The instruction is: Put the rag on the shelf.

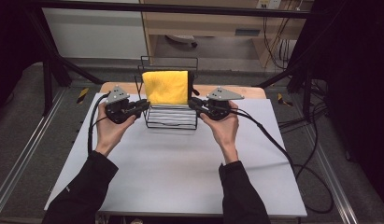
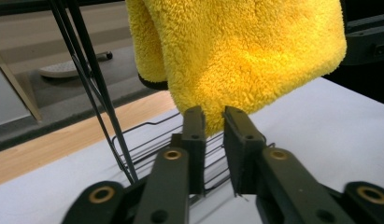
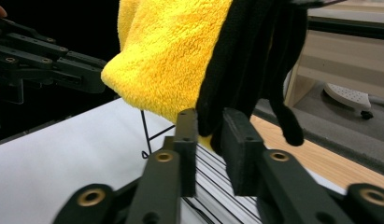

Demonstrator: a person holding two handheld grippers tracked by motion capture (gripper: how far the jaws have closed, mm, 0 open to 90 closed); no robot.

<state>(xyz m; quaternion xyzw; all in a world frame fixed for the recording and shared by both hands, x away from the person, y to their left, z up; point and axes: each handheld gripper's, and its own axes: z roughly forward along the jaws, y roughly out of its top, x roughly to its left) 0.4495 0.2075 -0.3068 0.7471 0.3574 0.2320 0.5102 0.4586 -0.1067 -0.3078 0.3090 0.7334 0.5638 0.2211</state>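
Observation:
A fluffy yellow towel hangs over the top of a black wire rack at the far middle of the table. My left gripper is at the towel's lower left corner. In the left gripper view, the jaws of the left gripper stand a little apart, with the tip of the towel hanging between them. My right gripper is at the lower right corner. In the right gripper view, the right gripper has a narrow gap, with the towel's edge and a black cloth hanging into it.
The rack stands on a white sheet covering a wooden table. Rack wires rise close to the left jaws. Cables trail off to the right. A dark frame surrounds the table.

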